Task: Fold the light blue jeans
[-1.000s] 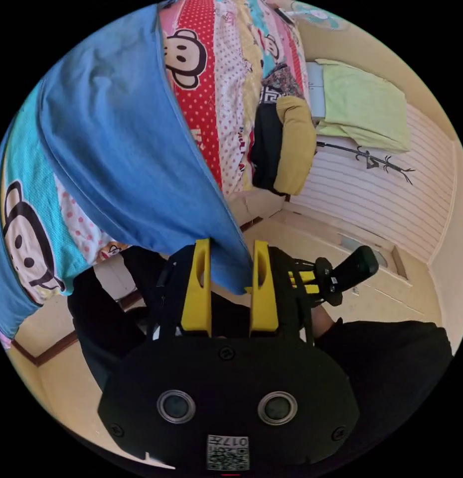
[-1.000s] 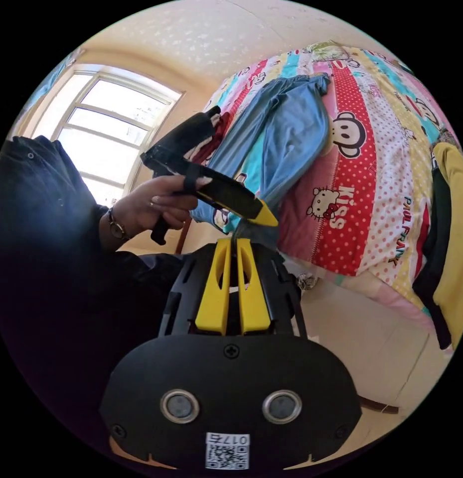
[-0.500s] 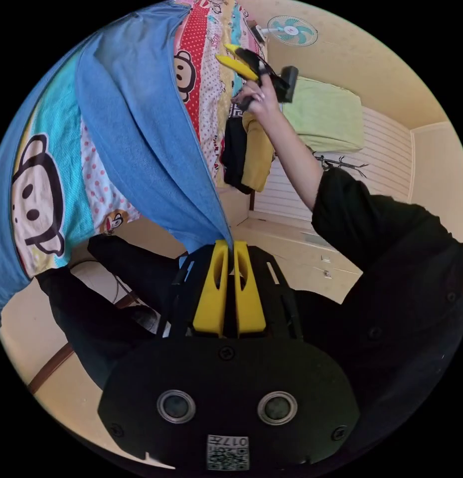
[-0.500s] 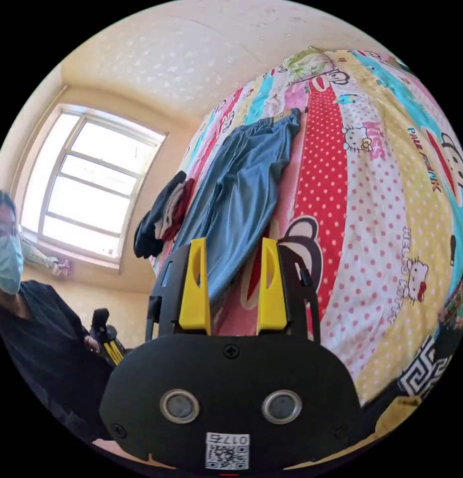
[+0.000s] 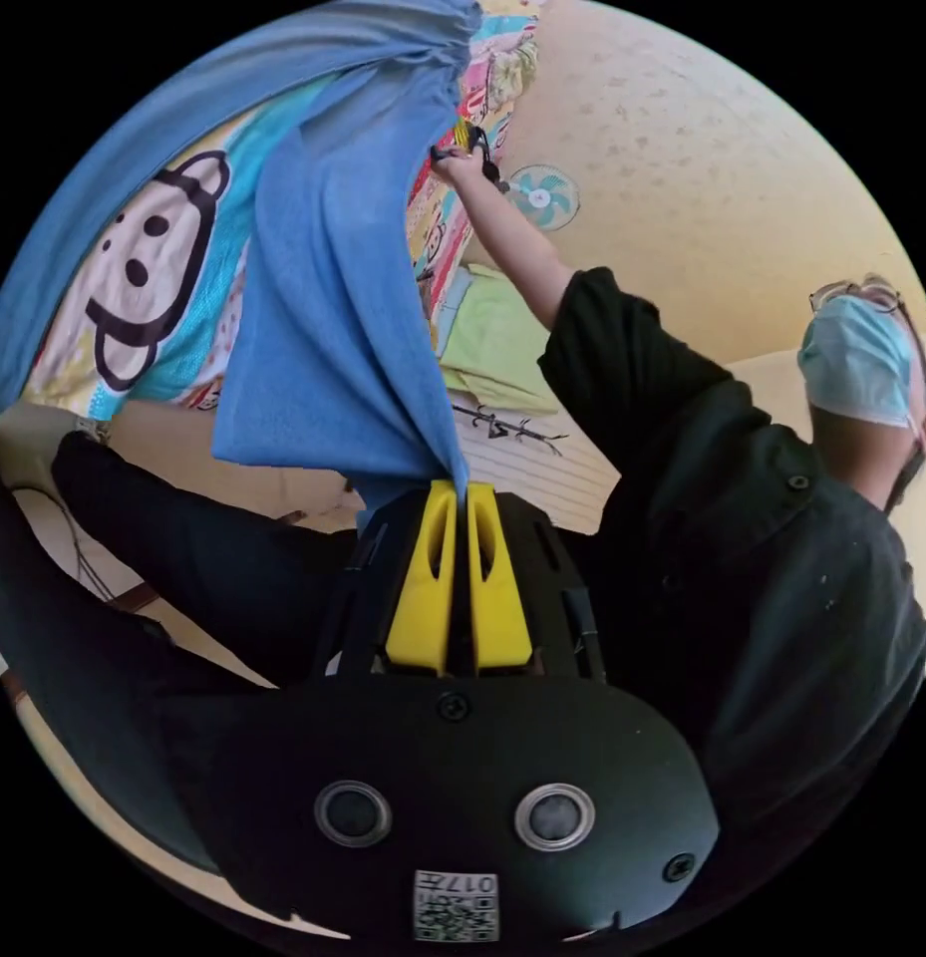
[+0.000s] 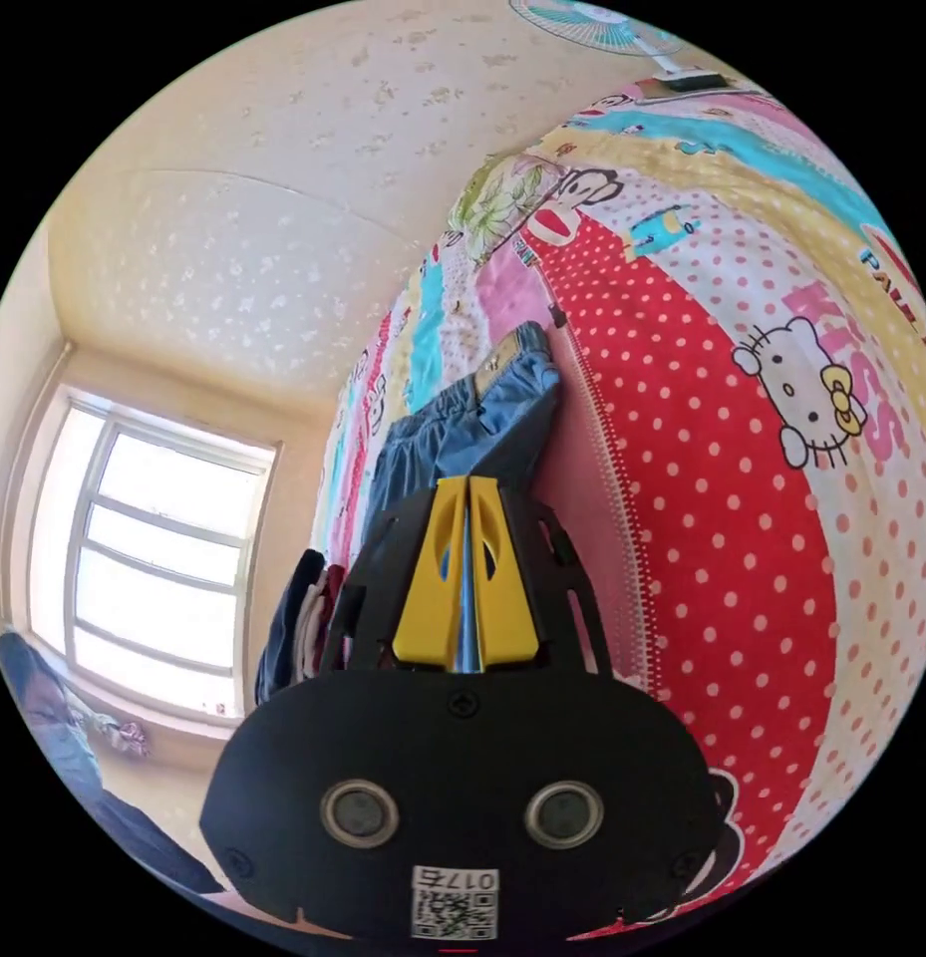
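In the left gripper view, the left gripper [image 5: 461, 490] has its two yellow plastic jaws pressed together, and a bunched edge of the light blue jeans [image 5: 328, 329] is caught between their tips. From that pinch the soft, matte denim rises in a wide hanging sheet with long folds, and it goes up to the top of the view, where the fabric is gathered into a rope-like twist. Beside this gathered part, the person's hand [image 5: 453, 164] holds the right gripper [image 5: 472, 140], small and far in this view, just at the cloth. The arm comes from a black sleeve [image 5: 622, 339] of smooth fabric. Behind the jeans lies the bed cover [image 5: 154, 269], a cotton-like sheet with cartoon monkey faces and dots, and farther away a round fan [image 5: 544, 196] is seen against the speckled cream wall. In the right gripper view, the right gripper [image 6: 467, 488] also has its jaws nearly closed, with a thin strip of blue fabric between them. Beyond the tips the waistband part of the jeans [image 6: 482, 419], wrinkled and elastic-looking, lies on the bed cover [image 6: 722, 478], here red with white dots. A pile of dark clothes [image 6: 298, 618] lies farther on the bed, and a bright window [image 6: 144, 558] with a white frame is behind it.
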A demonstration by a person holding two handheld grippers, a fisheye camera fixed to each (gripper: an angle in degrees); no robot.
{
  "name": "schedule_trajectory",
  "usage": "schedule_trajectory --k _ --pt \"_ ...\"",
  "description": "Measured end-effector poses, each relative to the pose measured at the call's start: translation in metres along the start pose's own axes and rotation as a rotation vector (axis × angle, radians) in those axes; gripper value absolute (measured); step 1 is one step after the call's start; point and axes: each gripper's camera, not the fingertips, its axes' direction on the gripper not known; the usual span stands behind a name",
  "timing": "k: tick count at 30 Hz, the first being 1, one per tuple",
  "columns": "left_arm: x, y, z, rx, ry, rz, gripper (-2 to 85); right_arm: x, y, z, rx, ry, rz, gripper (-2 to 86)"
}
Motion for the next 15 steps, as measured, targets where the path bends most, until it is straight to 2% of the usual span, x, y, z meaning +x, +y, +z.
schedule_trajectory --k 2,5,11,15 --pt "-0.008 0.005 -0.054 0.120 0.205 -0.043 -0.8 -0.020 -0.010 0.010 0.019 -0.097 0.005 1.1" --pt "-0.024 0.015 -0.119 0.270 0.399 -0.100 -0.8 -0.066 -0.021 0.055 0.008 -0.167 -0.011 1.0" --pt "-0.054 0.023 -0.239 0.501 0.549 -0.125 -0.8 -0.116 0.004 0.207 -0.078 -0.194 0.048 2.7" --pt "-0.083 0.014 -0.300 0.549 0.496 -0.172 -0.7 -0.117 0.042 0.280 -0.140 -0.240 0.081 7.3"
